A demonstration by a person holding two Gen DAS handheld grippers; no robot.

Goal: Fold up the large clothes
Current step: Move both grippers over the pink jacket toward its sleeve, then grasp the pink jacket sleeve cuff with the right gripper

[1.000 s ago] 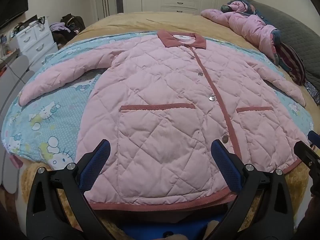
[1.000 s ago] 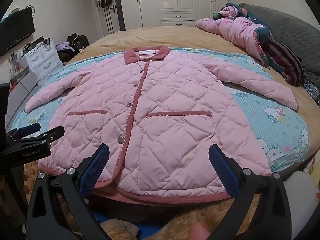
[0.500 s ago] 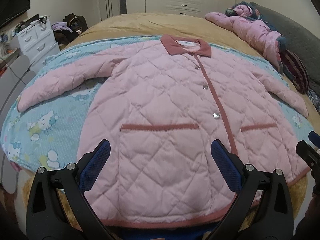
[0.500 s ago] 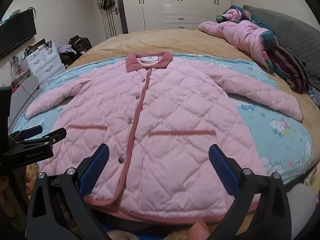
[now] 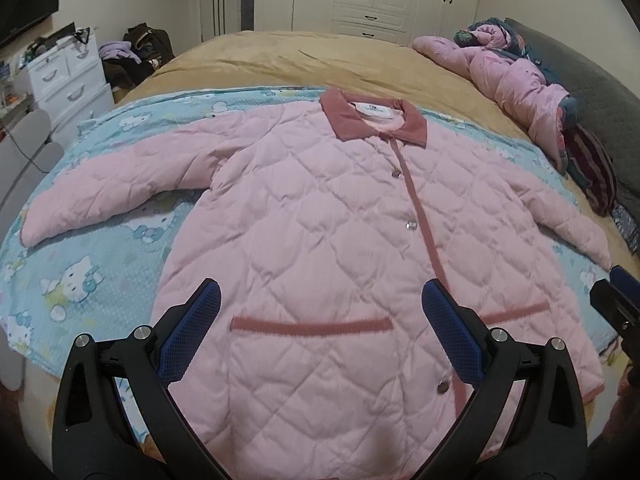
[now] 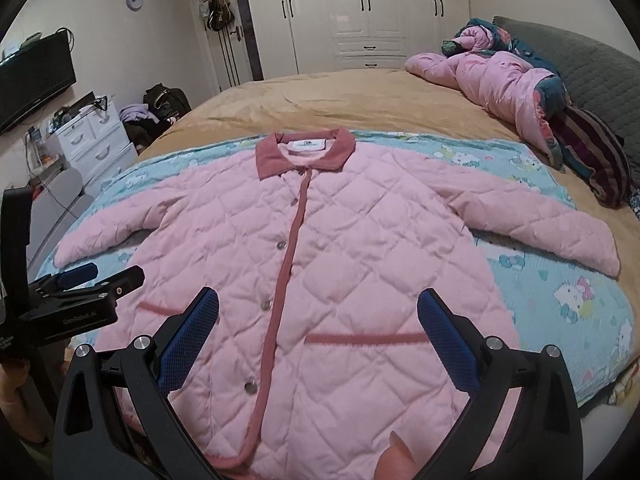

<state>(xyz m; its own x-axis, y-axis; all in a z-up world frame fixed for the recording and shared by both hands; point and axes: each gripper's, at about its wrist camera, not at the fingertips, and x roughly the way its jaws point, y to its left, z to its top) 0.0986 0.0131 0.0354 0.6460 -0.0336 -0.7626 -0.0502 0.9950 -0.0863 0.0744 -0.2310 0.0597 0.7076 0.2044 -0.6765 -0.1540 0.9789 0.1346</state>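
Observation:
A pink quilted jacket [image 5: 320, 240] [image 6: 320, 248] with a dusty-red collar [image 5: 374, 122] [image 6: 306, 154] lies flat, buttoned, front up, sleeves spread, on a light-blue cartoon-print sheet [image 5: 80, 272] [image 6: 568, 292]. My left gripper [image 5: 320, 312] hovers open over the jacket's lower left pocket area, holding nothing. My right gripper [image 6: 318, 314] hovers open over the lower front near the button placket, also holding nothing. The left gripper [image 6: 100, 278] also appears at the left edge of the right wrist view. The right gripper's tip [image 5: 618, 300] shows at the right edge of the left wrist view.
The sheet lies on a tan bedspread [image 6: 340, 96]. A bundled pink coat [image 6: 500, 84] and striped cloth [image 6: 592, 152] sit at the right by a grey headboard [image 6: 600, 64]. White drawers [image 6: 96, 140], a dark screen [image 6: 36, 80] and wardrobes [image 6: 360, 12] stand beyond.
Both grippers have moved forward over the jacket: the hem has slid down and partly out of both views, and the collar appears closer. Both stay open.

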